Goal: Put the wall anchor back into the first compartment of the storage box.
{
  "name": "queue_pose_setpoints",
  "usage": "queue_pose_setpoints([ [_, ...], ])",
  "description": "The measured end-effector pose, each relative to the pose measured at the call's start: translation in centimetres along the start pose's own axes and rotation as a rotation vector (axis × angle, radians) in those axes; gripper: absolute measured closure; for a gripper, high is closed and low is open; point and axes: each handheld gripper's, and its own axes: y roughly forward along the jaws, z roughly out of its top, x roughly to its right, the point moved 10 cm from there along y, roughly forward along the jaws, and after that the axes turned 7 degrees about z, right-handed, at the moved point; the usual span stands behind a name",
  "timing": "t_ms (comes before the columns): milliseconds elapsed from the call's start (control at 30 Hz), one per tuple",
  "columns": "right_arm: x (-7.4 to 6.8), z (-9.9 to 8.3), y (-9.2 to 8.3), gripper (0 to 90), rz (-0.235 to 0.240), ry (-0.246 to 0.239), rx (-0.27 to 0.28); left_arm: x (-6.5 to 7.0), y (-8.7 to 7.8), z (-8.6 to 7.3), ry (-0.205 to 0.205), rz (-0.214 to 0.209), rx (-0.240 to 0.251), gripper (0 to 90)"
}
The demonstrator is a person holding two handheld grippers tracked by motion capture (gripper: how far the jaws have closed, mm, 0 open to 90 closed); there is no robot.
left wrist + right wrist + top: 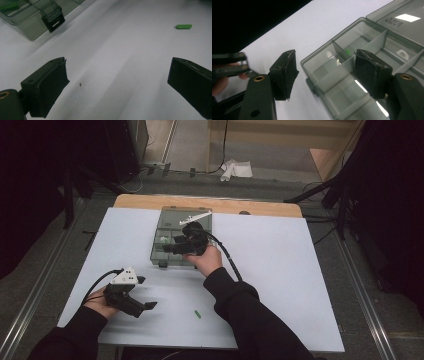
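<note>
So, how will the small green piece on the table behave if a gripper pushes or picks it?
The small green piece looks tiny and thin, so probably very light. It lies flat on the smooth white table, so it may slide when pushed. Its low profile could make gripping difficult.

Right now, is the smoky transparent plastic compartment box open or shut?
Open: smoky transparent plastic compartment box shows bare dividers, its lid laid back flat behind.

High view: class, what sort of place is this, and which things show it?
Probably a recording studio or lab: a white-topped table hemmed in by black stands, cables on the floor, and a compartment box laid out for gripper work.
</note>
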Motion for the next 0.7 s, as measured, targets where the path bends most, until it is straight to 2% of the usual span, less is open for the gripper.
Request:
queue_pose_setpoints([
  [100, -0.5, -0.6, -0.7, 35.5, 0.016, 0.002, 0.007, -0.1, -0.1, -0.2, 0.003, 0.004, -0.025, 1.9],
  [133, -0.7, -0.8, -0.9, 35.5, 0.024, -0.004, 0.01, 0.0, 0.0, 0.0, -0.004, 0.001, -0.002, 1.9],
  [367, -1.7, -2.6, -2.2, 35.3, 0.049, -0.014, 0.011, 0.0, 0.1, -0.1, -0.01, 0.001, -0.001, 1.9],
  [700, -2.4, -3.3, -4.1, 35.4, 0.058, -0.032, 0.05, 0.1, 0.0, -0.2, -0.004, 0.004, -0.001, 1.9],
])
